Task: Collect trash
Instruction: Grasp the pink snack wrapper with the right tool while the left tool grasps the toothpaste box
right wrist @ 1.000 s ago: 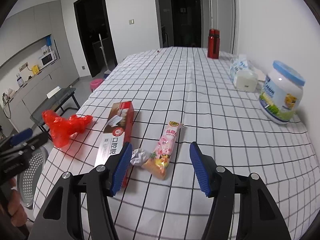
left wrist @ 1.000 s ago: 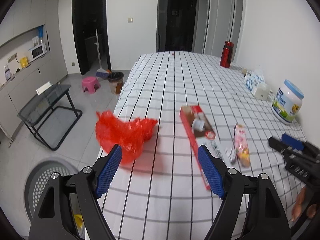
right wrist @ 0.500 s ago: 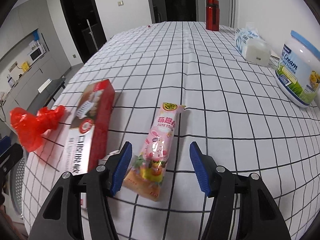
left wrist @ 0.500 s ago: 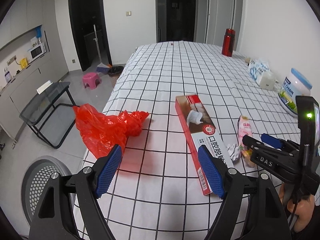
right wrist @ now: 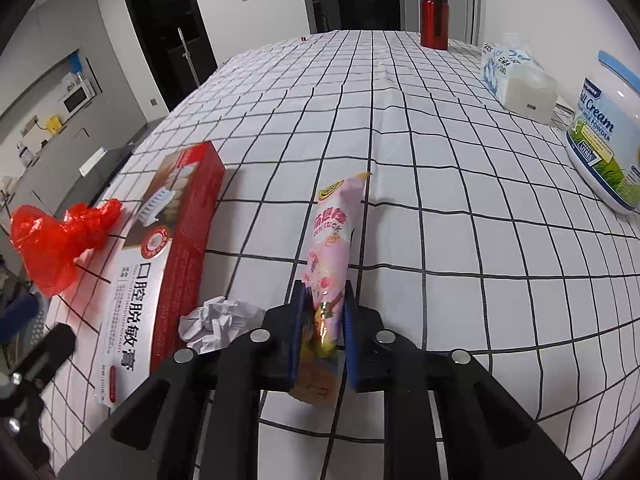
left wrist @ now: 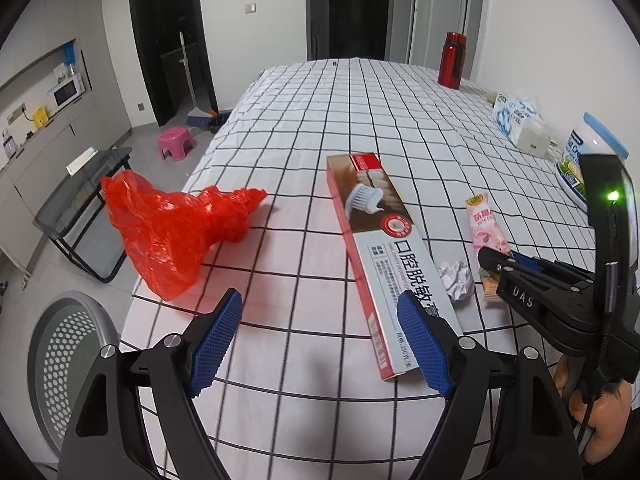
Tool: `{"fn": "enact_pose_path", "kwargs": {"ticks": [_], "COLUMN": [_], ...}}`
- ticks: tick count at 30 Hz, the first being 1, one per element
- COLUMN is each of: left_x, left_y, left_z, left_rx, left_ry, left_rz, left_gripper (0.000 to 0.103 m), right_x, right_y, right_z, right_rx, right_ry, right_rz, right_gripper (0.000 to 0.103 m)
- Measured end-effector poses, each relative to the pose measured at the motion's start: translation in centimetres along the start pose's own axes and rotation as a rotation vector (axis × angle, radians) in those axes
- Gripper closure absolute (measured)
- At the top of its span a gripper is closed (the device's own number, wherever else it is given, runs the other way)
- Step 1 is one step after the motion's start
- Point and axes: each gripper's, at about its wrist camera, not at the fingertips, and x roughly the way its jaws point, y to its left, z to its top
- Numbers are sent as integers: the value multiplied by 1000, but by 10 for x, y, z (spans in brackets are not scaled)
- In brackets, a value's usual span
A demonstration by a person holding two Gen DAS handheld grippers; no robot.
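Observation:
A pink snack wrapper lies on the checked tablecloth, and my right gripper is shut on its near end. The same wrapper shows in the left wrist view under the right gripper. A crumpled white paper ball lies just left of it, beside a long red toothpaste box. A red plastic bag hangs over the table's left edge. My left gripper is open above the cloth, its right pad over the toothpaste box.
A perforated waste bin stands on the floor at the table's left. Along the right side sit a milk powder tub, a tissue pack and a red flask. A glass side table and a pink stool stand farther left.
The right gripper came down over the pink wrapper and closed on it. The left gripper sank closer to the table, toward the toothpaste box and the red bag.

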Motion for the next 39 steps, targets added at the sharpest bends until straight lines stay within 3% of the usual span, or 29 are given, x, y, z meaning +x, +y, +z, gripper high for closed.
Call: {"fn": "enact_pose_path", "kwargs": {"ticks": [11, 22, 30, 39], "left_x": [11, 32, 57, 78], "left_y": [-22, -33, -38, -44], "left_z": [2, 37, 53, 47], "left_rx": [14, 19, 17, 30], "left_ry": [27, 11, 80, 140], "left_rz": [-8, 48, 18, 21], "left_gripper": [25, 25, 24, 24], "right_x": [-28, -45, -48, -49], "right_y": [-23, -42, -46, -45], "right_z": [5, 6, 6, 6], "right_rx": [65, 110, 122, 119], "right_ry": [-65, -109, -114, -116], "right_rz": [67, 99, 107, 113], "right_gripper": [92, 92, 92, 92]}}
